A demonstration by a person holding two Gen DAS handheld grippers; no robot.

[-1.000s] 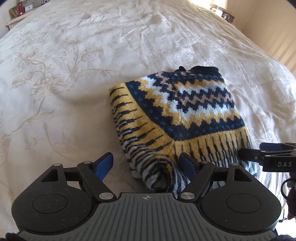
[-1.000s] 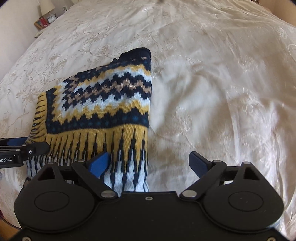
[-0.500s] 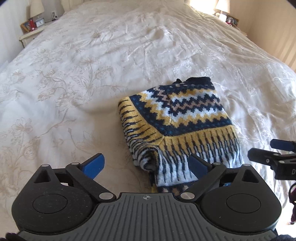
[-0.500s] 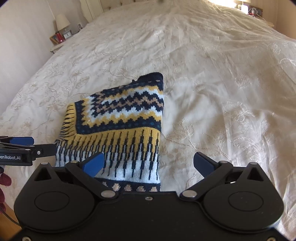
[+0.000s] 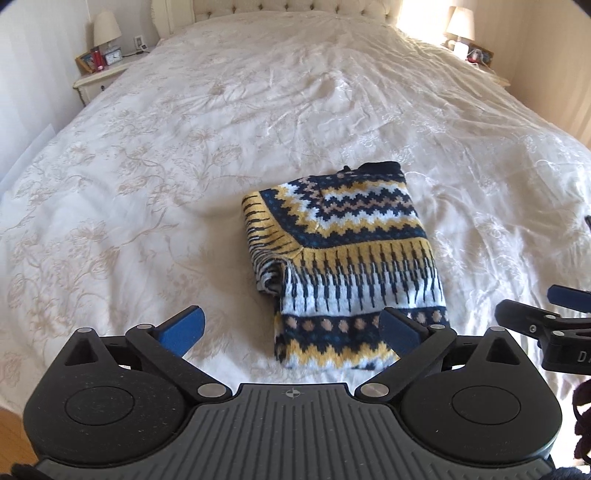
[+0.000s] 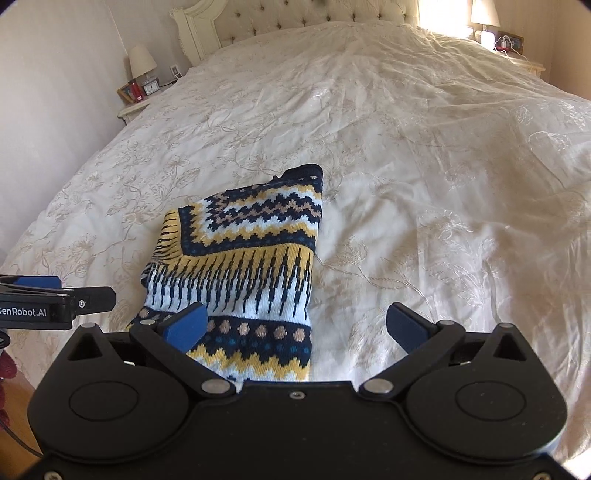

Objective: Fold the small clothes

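Note:
A small knitted sweater [image 5: 347, 254] in navy, yellow and white lies folded into a rough rectangle on the cream bedspread [image 5: 184, 155]. It also shows in the right wrist view [image 6: 243, 266]. My left gripper [image 5: 291, 328] is open and empty, held above the bed at the sweater's near hem. My right gripper [image 6: 295, 326] is open and empty, above the sweater's near right corner. Each gripper shows at the edge of the other's view: the right gripper in the left wrist view [image 5: 535, 321], the left gripper in the right wrist view [image 6: 55, 302].
The wide bed has a tufted headboard [image 6: 317, 14] at the far end. A nightstand with a lamp and a clock [image 5: 103, 59] stands at the far left, another with a lamp [image 5: 465, 33] at the far right. Wooden floor [image 5: 11, 424] shows at the near left.
Both grippers have pulled back and risen away from the sweater, which now lies free on the bed. The left gripper's right finger no longer touches the knit.

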